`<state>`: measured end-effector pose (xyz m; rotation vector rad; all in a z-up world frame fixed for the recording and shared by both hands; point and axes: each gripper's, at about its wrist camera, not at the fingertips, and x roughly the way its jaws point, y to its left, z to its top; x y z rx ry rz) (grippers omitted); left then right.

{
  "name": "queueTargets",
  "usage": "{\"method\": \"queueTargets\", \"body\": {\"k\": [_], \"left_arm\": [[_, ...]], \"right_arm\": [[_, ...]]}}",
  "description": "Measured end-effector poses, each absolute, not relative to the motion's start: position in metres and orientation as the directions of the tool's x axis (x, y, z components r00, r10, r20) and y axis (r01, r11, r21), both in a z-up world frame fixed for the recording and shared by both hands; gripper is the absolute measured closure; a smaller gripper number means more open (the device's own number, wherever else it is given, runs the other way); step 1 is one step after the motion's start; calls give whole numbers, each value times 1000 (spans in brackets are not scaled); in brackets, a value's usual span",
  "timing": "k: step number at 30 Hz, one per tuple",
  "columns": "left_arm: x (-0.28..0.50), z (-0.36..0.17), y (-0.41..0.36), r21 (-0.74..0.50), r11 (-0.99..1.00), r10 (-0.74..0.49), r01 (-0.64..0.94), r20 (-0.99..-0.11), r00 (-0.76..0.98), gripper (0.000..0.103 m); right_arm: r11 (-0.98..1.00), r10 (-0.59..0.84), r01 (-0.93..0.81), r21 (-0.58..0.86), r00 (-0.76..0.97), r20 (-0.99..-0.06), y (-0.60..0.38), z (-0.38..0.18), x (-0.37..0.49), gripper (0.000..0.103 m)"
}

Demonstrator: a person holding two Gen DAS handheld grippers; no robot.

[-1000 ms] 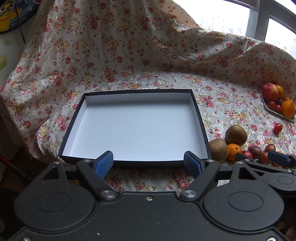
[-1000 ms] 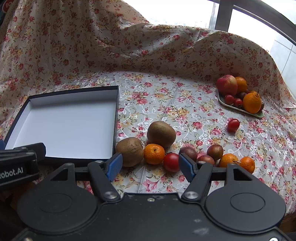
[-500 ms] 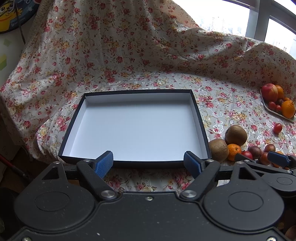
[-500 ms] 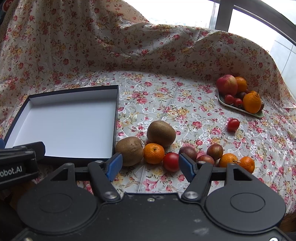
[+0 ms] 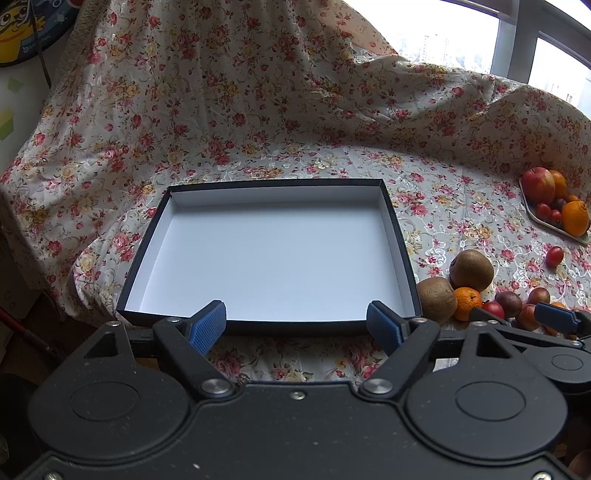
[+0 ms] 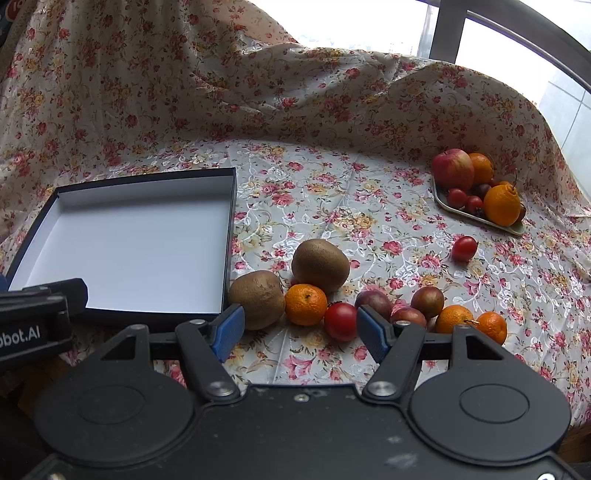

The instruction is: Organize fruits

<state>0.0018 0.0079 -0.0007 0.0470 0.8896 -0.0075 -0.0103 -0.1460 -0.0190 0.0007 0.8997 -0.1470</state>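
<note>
Left gripper (image 5: 296,325): jaws spread wide, nothing between the blue pads, poised at the near edge of the box (image 5: 404,254). Right gripper (image 6: 301,328): jaws likewise released and empty, hanging just short of the loose fruit.

Box: shallow, black outside, white inside, open top, nothing in it. It sits on the floral cloth (image 6: 332,206) at the left of the scene.

Loose fruit, just right of the box's near right corner:
- near kiwi (image 6: 257,299), just beside the box wall.
- tangerine (image 6: 306,304), touching the near kiwi's right side.
- far kiwi (image 6: 320,264), just behind the tangerine.
- red tomato (image 6: 340,320), right of the tangerine, in line with the gap of the right gripper's pads.
- three dark purple-brown round fruits (image 6: 427,301), clustered right of the tomato; one is partly hidden by the right pad.
- two small oranges (image 6: 491,325), side by side at the right end of the cluster.

Farther right, well apart from the cluster: a single small tomato (image 6: 464,248) alone on the cloth.

Far right: a pale tray (image 6: 480,220) carrying an apple (image 6: 452,169), two oranges, and several small red and dark fruits.

Behind everything the cloth rises in draped folds, with a window (image 6: 369,22) above.
</note>
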Motion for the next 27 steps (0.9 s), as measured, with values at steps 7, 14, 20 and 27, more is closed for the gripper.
{"method": "queueTargets", "body": {"k": [7, 14, 20, 27], "left_arm": [[2, -1, 8, 38, 999, 12, 27, -776, 630, 19], [2, 0, 8, 36, 999, 12, 25, -776, 630, 19], [2, 1, 8, 31, 999, 8, 26, -776, 630, 19], [2, 2, 11, 20, 1000, 3, 20, -776, 630, 19]], "right_arm": [[989, -137, 131, -72, 603, -786, -149, -20, -12, 33], [988, -141, 139, -72, 591, -794, -151, -19, -12, 33], [987, -144, 140, -76, 582, -800, -152, -20, -12, 33], [986, -150, 144, -81, 570, -808, -153, -22, -12, 33]]}}
